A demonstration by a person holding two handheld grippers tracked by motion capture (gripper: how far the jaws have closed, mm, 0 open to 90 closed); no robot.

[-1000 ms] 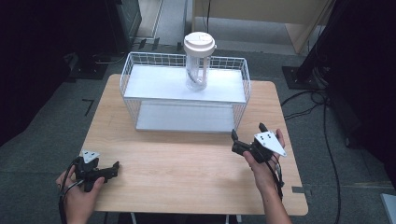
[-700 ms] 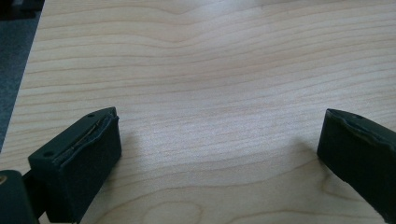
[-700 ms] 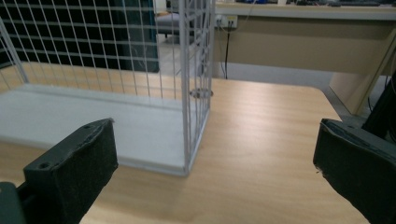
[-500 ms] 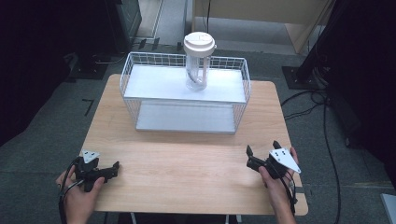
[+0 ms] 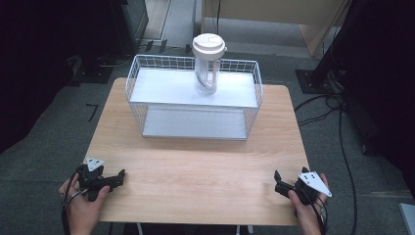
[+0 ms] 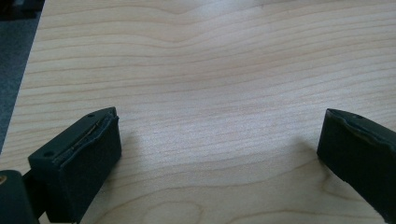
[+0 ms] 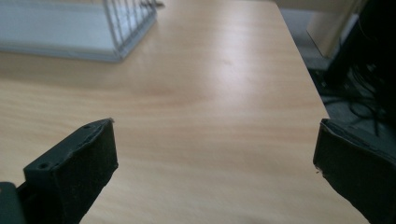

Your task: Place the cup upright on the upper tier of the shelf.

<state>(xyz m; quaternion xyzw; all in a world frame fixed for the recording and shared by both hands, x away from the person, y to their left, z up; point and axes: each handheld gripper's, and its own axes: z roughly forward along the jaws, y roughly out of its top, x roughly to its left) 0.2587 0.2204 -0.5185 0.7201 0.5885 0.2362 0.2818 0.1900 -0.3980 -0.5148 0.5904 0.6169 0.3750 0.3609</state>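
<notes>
Pale wooden tabletop [image 5: 195, 166] lies bare between both grippers' released jaws; ahead, a white wire basket [image 5: 193, 100] carries a lidded clear jar [image 5: 207, 66].

- Looked over everything from where I'm standing with my tongs and honestly there's no text I can read anywhere.
- The white lid [image 5: 209, 45] on the clear jar [image 5: 206, 78] is blank as far as I can tell, no logo or number.
- The wire basket [image 5: 147, 93] and its white shelves carry no label.
- The wooden table [image 5: 205, 166] is just grain, no stickers or marks.
- The grey plate on my right gripper [image 5: 280, 182] looks plain, same for the one on my left gripper [image 5: 119, 176]; if there's fine print on them it's too small to make out.
</notes>
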